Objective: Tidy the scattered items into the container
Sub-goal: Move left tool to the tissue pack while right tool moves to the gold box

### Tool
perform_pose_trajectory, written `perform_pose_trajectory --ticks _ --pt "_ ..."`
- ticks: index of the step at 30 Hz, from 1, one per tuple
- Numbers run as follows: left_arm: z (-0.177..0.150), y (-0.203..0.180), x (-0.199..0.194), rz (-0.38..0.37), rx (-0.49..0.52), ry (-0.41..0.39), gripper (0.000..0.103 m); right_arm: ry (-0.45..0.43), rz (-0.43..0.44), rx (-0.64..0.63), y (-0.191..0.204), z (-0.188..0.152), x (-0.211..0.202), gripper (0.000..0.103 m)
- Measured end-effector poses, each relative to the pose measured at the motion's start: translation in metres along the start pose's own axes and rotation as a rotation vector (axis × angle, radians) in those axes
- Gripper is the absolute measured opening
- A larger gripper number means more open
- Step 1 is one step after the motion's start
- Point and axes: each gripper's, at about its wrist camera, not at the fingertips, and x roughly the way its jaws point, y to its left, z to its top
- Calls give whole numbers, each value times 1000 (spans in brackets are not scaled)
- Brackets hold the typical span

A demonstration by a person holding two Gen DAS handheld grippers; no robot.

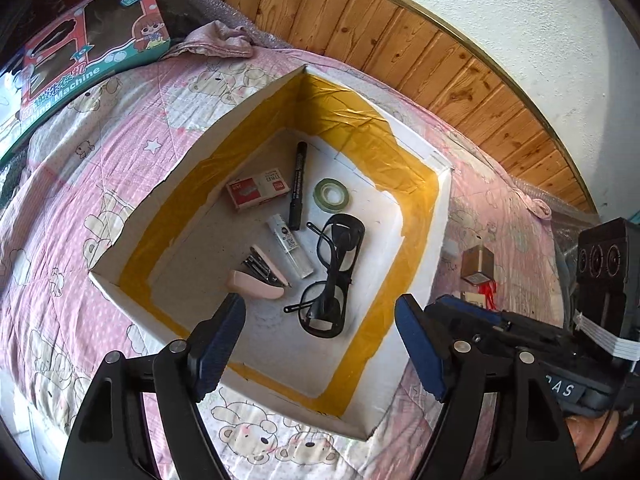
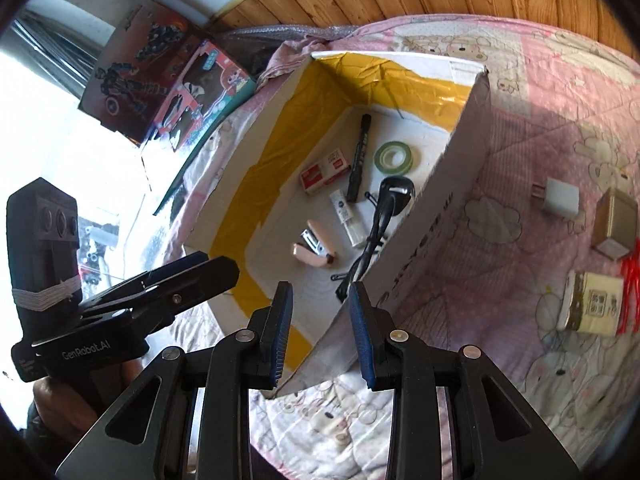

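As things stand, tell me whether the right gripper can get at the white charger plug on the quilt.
Probably yes. The right gripper is open and empty, and the charger plug lies uncovered on the quilt, outside the box wall, with nothing on top of it.

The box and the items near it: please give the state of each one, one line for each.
Box: open, upright on the bedspread.
Marker: capped, lying in the box.
Glasses: unfolded, in the box.
Stapler: in the box.
White charger: outside, on the bedspread.
Left gripper: open, empty.
Right gripper: open, empty.
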Motion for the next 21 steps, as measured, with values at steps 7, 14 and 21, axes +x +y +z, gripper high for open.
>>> perform_pose_trajectory --ticks 7,14,21 --pt "-29 -45 -18 -60 104 7 78 -93 -7 132 -41 -60 -46 32" --pt "-52 -106 -12 -152 191 21 78 -221 -130 349 -122 -108 -105 32" --pt "-72 -184 18 -195 377 86 78 -308 -192 461 -168 -127 -138 34"
